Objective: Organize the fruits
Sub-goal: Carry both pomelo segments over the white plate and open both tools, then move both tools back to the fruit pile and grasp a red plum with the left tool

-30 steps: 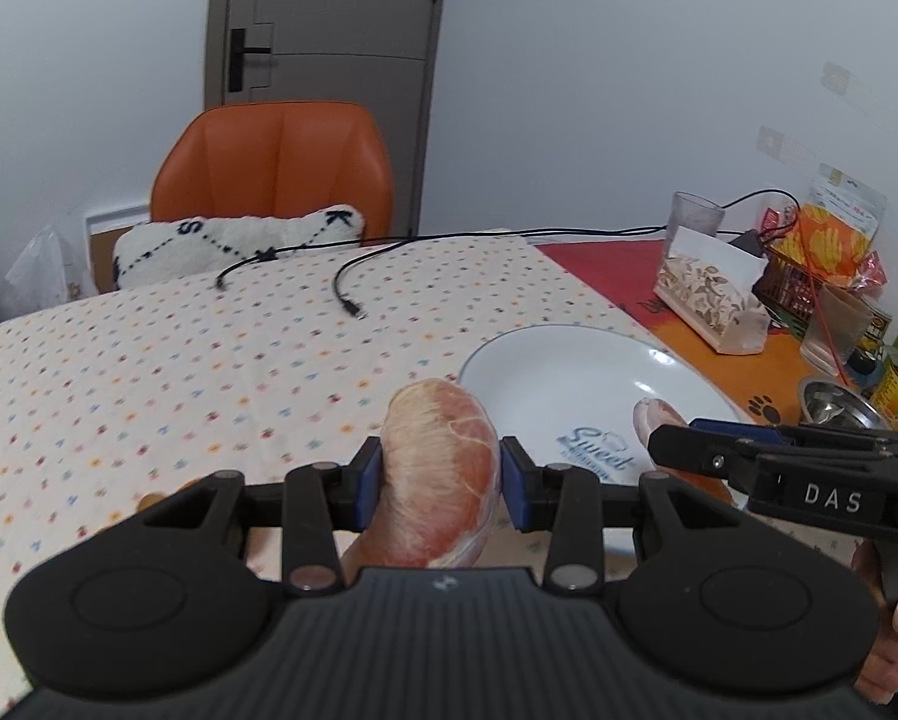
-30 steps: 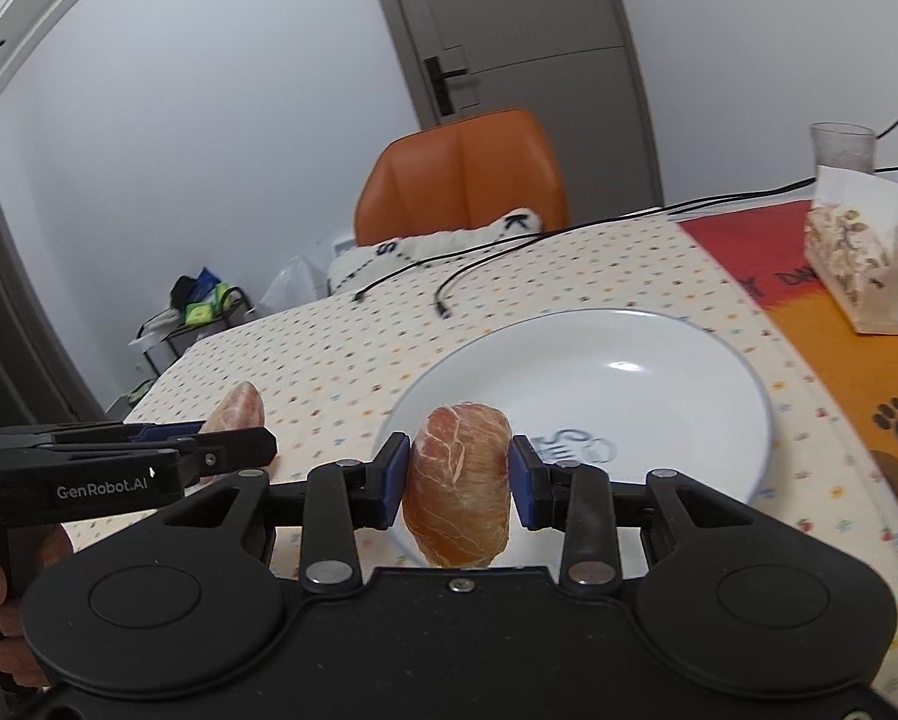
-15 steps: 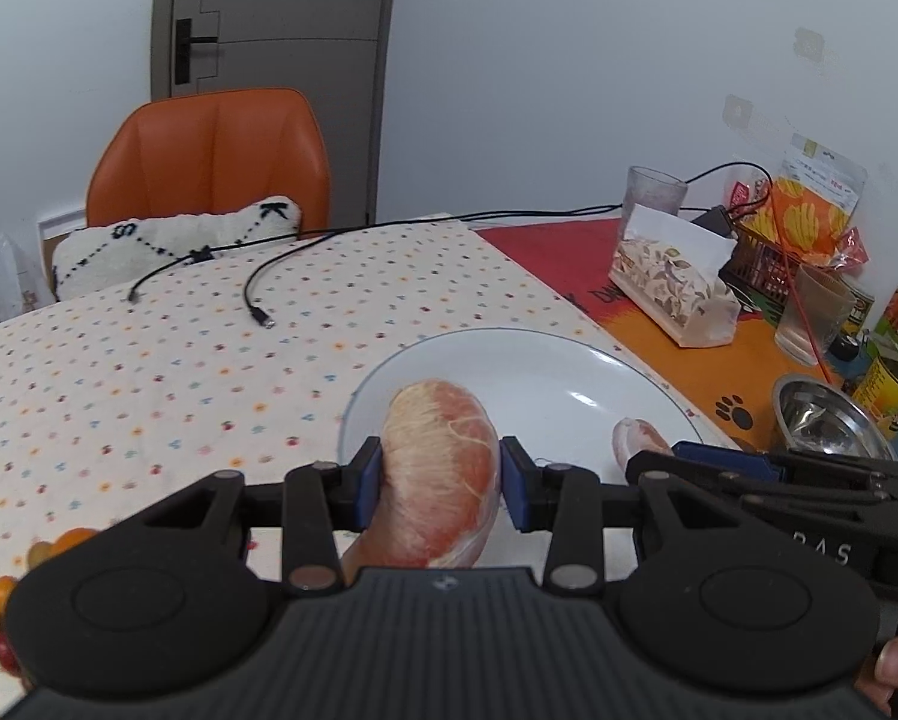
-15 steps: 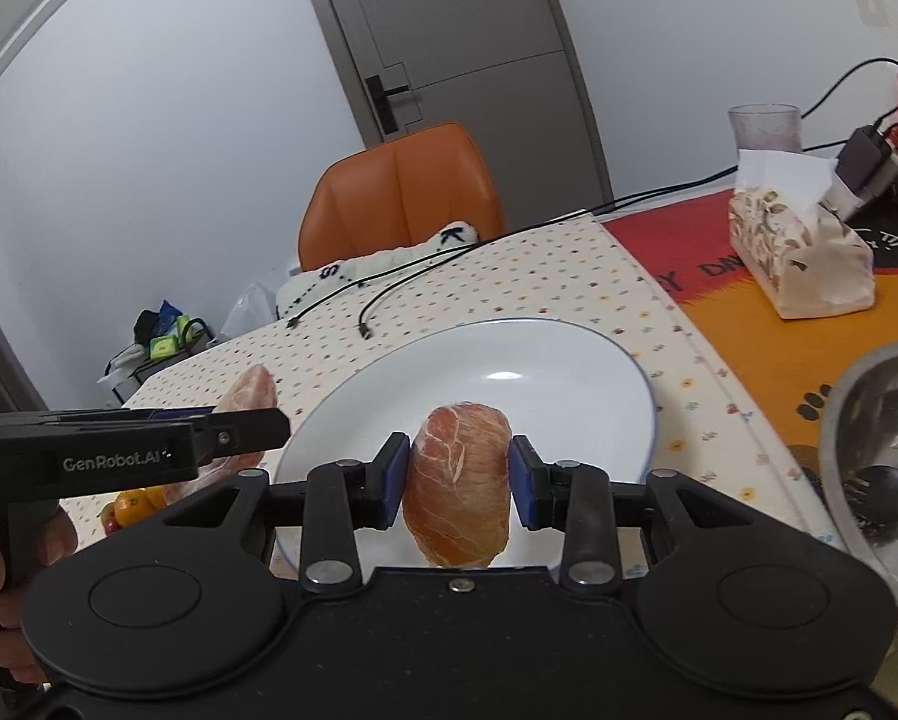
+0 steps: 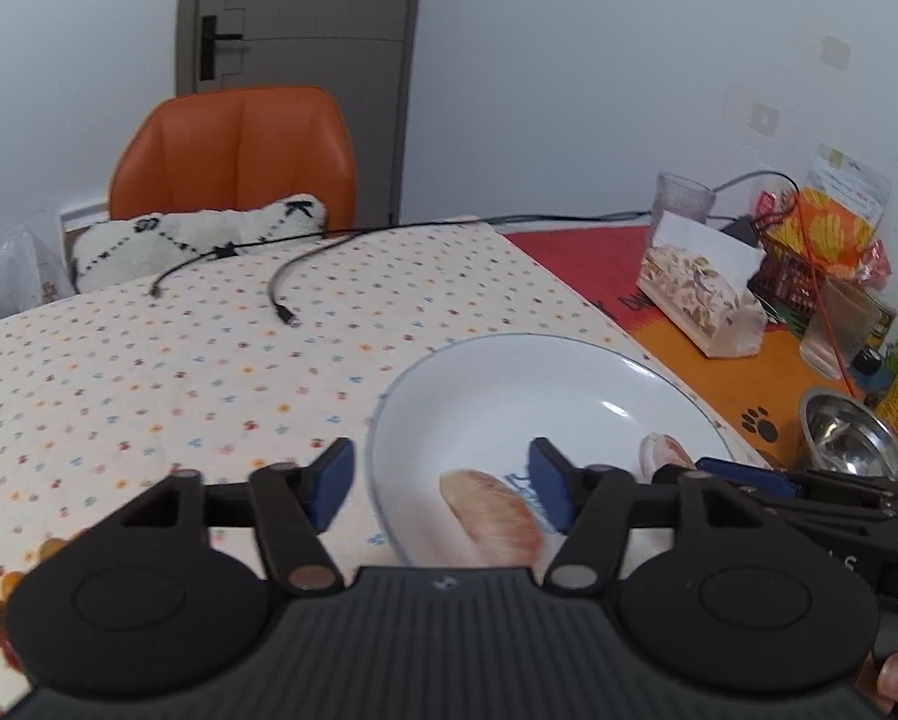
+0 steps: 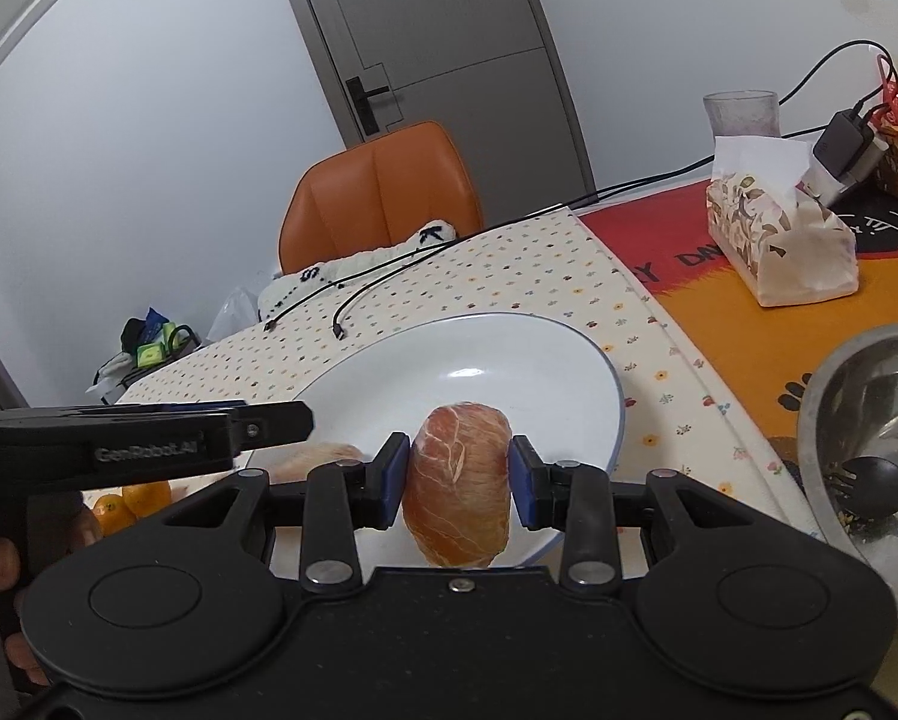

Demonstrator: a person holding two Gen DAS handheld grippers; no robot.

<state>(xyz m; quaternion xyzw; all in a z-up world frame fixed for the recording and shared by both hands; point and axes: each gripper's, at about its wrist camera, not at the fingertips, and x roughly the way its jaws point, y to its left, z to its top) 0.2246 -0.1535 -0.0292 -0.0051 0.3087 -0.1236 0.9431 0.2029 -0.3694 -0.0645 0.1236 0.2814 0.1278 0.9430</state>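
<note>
A white plate (image 5: 496, 384) lies on the dotted tablecloth; it also shows in the right wrist view (image 6: 508, 360). My left gripper (image 5: 443, 483) is open above the plate's near rim, and a peeled grapefruit segment (image 5: 490, 516) lies in the plate just below its jaws. The same segment (image 6: 320, 456) shows partly hidden behind the left gripper. My right gripper (image 6: 457, 480) is shut on a second peeled grapefruit segment (image 6: 457, 486), held over the plate's near edge. That segment's tip (image 5: 658, 450) shows in the left wrist view.
Small orange fruits (image 6: 131, 501) lie left of the plate. A tissue box (image 6: 778, 246), a glass (image 6: 739, 114), a steel bowl with a black spoon (image 6: 868, 420) and snack packs (image 5: 832, 222) stand to the right. Two cable ends (image 5: 281, 306) lie beyond the plate, before an orange chair (image 5: 233, 150).
My left gripper has opened and let go of its grapefruit segment, which now lies in the plate. Both grippers have moved in over the plate. The right gripper still holds its segment.
</note>
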